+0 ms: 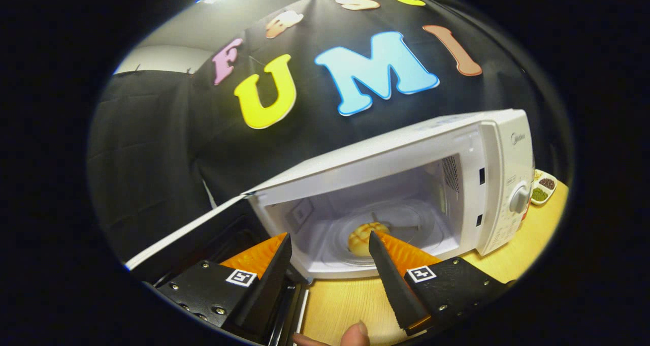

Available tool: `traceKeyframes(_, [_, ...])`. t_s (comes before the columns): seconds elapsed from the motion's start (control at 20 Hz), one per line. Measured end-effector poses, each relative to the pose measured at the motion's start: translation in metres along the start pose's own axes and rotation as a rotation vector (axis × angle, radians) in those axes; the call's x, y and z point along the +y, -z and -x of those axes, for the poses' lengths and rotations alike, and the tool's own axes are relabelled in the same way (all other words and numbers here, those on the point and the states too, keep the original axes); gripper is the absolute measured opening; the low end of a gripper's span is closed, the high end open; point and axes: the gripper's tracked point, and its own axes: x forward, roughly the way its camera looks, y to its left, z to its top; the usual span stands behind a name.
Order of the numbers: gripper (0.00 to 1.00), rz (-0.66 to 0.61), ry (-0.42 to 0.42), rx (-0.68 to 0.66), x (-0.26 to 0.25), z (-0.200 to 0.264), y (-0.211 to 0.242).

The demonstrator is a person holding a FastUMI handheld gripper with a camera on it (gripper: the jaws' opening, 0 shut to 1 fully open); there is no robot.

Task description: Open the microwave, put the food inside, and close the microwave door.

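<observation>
White microwave (406, 183) stands w/ door (193, 234) swung wide, so the bun (361, 238) already sits on the glass turntable (406, 229) inside. Gripper (330, 249) fingers are spread, empty, just short of the opening, prob. freed to push the door shut.

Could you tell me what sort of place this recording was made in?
Probably a staged kitchen booth, not a real home: a white microwave with its door open stands on a light wooden table against draped black cloth. A round golden bun lies inside, just beyond the open gripper.
</observation>
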Motion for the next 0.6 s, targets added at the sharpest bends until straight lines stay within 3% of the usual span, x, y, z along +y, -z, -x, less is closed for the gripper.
traceKeyframes(0.35, [0.92, 0.104, -0.21, -0.139, 0.074, 0.132, -0.035])
traceKeyframes(0.6, [0.92, 0.222, -0.358, -0.192, 0.137, 0.193, -0.032])
